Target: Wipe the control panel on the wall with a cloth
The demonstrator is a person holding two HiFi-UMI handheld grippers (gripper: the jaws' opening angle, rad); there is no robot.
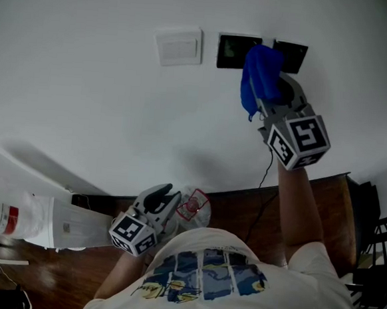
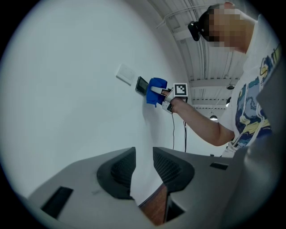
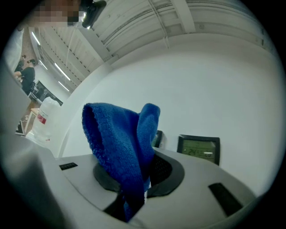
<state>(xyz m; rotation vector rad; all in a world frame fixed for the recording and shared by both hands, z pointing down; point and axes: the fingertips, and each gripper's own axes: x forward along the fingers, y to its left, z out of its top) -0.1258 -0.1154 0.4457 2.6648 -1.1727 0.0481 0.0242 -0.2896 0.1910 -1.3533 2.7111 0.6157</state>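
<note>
My right tongs are clamped on a bunched, fuzzy blue cloth, held up beside the dark control panel on the white wall. The digits on its greenish display are too small to read. My left tongs stand slightly apart, holding nothing.

blue cloth hides most of one dark wall panel; readout on the neighbouring panel's display too small to read.
</note>
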